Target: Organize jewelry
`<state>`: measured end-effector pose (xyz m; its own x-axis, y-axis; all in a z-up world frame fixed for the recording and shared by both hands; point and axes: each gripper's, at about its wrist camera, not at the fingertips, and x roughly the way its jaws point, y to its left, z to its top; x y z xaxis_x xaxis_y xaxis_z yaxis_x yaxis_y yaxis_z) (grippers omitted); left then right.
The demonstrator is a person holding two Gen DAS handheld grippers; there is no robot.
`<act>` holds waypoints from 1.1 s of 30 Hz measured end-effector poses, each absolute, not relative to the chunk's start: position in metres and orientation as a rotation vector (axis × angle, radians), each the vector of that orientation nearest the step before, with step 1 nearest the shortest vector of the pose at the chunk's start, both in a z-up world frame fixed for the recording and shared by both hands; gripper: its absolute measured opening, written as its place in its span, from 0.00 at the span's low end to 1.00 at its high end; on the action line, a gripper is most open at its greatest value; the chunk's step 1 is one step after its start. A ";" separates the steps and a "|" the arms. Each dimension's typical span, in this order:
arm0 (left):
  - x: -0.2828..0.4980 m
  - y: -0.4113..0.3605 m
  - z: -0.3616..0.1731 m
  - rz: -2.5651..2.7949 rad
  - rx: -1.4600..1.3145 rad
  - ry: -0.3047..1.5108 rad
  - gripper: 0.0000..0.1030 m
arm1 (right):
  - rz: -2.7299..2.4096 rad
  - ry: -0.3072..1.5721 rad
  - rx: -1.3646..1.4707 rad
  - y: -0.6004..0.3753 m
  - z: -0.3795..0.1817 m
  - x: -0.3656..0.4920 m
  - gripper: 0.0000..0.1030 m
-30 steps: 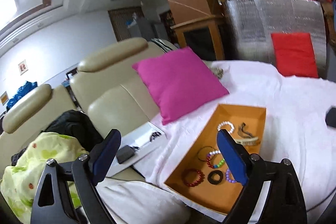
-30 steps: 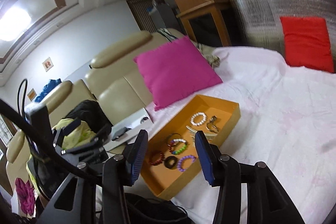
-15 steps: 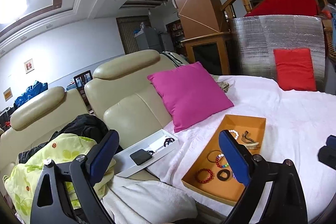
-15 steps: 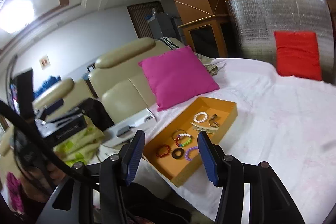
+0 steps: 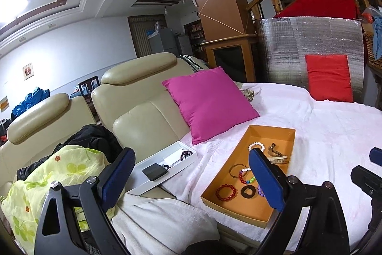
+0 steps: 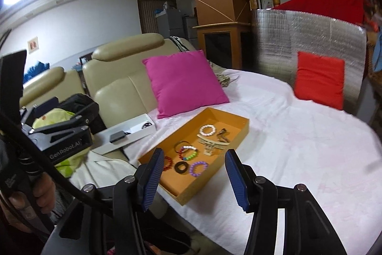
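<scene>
Left tongs (image 5: pixel 193 176): jaws spread wide, nothing between the blue pads; held in the air above the sofa edge, to the left of the orange tray (image 5: pixel 241 208). Right tongs (image 6: pixel 197 179): jaws likewise parted and empty, held just short of the tray's near corner.

Landmark: the orange tray, which lies flat on a white sheet (image 6: pixel 298 135) covering the bed.

Contents of the tray, all loose on its floor:
- White bead bracelet (image 6: pixel 207 130) toward the far end.
- Dark metal clip (image 6: pixel 222 134) just beside the white bracelet, on its right.
- Cream hair claw (image 6: pixel 211 144) near the middle, just nearer than the white bracelet.
- Multicoloured bead bracelet (image 6: pixel 188 152) left of the hair claw, overlapping a thin bangle (image 6: pixel 179 144).
- Red bead bracelet (image 5: pixel 226 192) at the near left; in the right wrist view it is partly hidden behind a tong pad.
- Black ring (image 6: pixel 181 167) beside the red bracelet.
- Purple bead bracelet (image 6: pixel 198 168) just right of the black ring.

Outside the tray:
- Pink cushion (image 6: pixel 183 81) beyond its far left side, leaning against the beige sofa (image 5: pixel 140 116).
- White box (image 5: pixel 164 166) to its left on the sofa seat; it holds a black case (image 5: pixel 155 171) and a small dark item I cannot identify.
- Red cushion (image 6: pixel 318 79) well beyond the tray, propped against a silver foil panel (image 6: pixel 310 35).
</scene>
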<state>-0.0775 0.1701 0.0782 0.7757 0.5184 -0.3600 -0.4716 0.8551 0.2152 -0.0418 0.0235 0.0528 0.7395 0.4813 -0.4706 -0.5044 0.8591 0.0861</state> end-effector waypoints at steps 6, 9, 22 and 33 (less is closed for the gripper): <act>-0.080 0.174 0.080 0.547 0.108 0.421 0.93 | 0.486 0.470 -0.095 0.027 0.058 -0.050 0.56; -0.082 0.176 0.080 0.558 0.107 0.419 0.93 | 0.476 0.459 -0.102 0.029 0.061 -0.052 0.58; -0.089 0.191 0.067 0.593 0.121 0.445 0.93 | 0.490 0.485 -0.082 0.032 0.059 -0.051 0.60; -0.088 0.205 0.041 0.608 0.114 0.521 0.93 | 0.486 0.544 -0.096 0.043 0.046 -0.049 0.61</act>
<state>-0.0883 0.2048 0.0412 0.6965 0.5718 -0.4335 -0.5154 0.8190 0.2523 -0.0488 0.0428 0.0464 0.7457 0.4180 -0.5188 -0.4679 0.8829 0.0387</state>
